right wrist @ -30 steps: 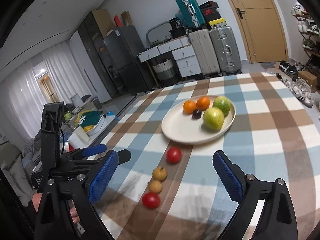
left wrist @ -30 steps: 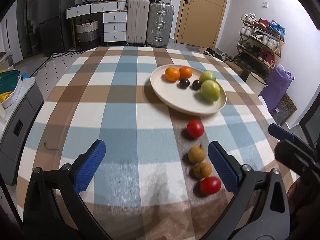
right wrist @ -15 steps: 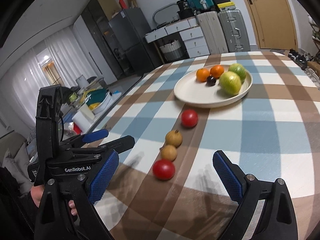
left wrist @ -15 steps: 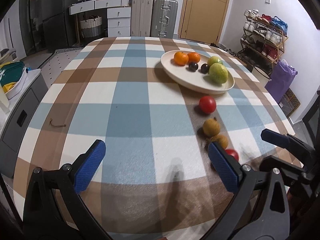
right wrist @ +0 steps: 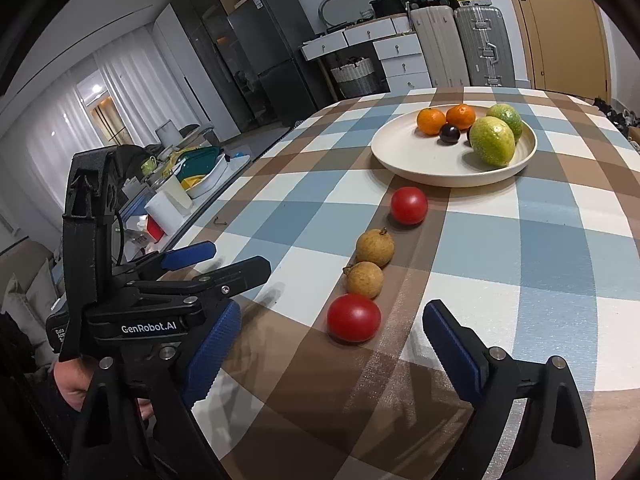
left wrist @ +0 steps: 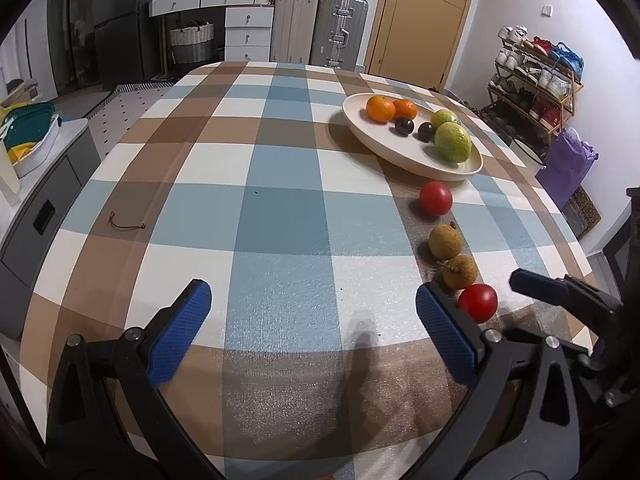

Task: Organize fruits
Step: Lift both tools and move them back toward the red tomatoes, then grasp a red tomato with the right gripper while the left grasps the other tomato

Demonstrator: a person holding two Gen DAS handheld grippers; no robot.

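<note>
Six fruits on plate (right wrist: 404, 162): two oranges (right wrist: 431, 121), two dark plums (right wrist: 449, 134), two green fruits (right wrist: 492, 141). Four in a row on cloth (left wrist: 280, 216) near it: two tomatoes (right wrist: 354, 317), two brown longans (right wrist: 364, 279) between. Right gripper (right wrist: 332, 340) wide, just been narrowing, nearest tomato ahead, untouched. Left gripper (left wrist: 310, 320) wide open, empty.

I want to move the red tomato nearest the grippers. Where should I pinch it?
Pinch the near tomato across its round middle, one pad on each side, probably coming from the near table edge. The brown fruit sits close behind it, while its left and right sides are free. The right gripper is open before it.
</note>
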